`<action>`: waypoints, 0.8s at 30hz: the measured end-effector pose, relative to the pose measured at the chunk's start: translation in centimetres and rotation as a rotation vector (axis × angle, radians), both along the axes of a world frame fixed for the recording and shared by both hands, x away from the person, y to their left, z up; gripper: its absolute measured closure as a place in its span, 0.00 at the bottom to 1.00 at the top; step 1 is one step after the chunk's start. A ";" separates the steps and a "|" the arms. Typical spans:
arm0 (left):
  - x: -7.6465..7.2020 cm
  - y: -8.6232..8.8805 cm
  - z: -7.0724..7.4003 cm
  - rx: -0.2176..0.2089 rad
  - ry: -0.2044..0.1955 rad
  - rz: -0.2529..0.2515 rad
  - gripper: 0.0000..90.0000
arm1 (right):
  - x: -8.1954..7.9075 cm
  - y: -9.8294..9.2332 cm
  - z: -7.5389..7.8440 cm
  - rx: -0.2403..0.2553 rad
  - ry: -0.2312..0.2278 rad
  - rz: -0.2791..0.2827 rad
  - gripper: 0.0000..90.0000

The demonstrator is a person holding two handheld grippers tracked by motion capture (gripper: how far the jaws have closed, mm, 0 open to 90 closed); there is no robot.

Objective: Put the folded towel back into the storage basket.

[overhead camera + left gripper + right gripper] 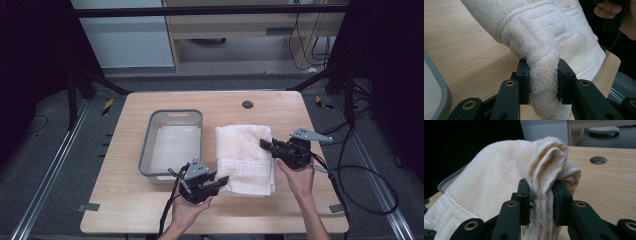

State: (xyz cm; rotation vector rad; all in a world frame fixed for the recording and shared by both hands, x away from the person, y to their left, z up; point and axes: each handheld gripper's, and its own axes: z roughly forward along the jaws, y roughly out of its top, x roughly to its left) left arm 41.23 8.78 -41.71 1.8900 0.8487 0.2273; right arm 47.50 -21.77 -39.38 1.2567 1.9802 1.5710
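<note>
Both grippers clamped on the folded towel, just right of the grey tub.
Left gripper pinches its near corner, right gripper its far edge; tub looks empty, so any transfer isn't done.

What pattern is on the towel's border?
A raised, white-on-white Greek-key band on the cream towel; the left gripper view shows it best.

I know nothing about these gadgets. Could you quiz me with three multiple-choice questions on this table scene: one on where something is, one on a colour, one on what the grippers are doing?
1. Where is the towel relative to the tub?
A. inside it
B. right of it
C. under it

2. What colour is the tub?
A. grey
B. red
C. green

3. What are the two grippers doing?
A. both open
B. one holds the tub
C. both clamp the towel

Answers: 1 B, the towel lies beside the tub on the table. 2 A, its rim is grey. 3 C, the left gripper and right gripper each pinch towel cloth.
</note>
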 end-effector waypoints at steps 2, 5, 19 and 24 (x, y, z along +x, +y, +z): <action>0.0 0.2 0.3 -0.005 -0.006 0.002 0.75 | 0.1 0.1 0.4 0.005 -0.009 0.001 0.79; 0.0 0.4 0.6 -0.007 -0.013 0.006 0.75 | 0.1 0.4 0.6 0.001 -0.014 0.000 0.79; 0.2 1.7 2.2 -0.032 -0.041 0.023 0.76 | 0.4 1.7 2.2 0.008 -0.046 -0.004 0.79; 0.3 2.1 2.7 -0.040 -0.048 0.029 0.76 | 0.5 2.2 3.0 0.005 -0.060 -0.003 0.79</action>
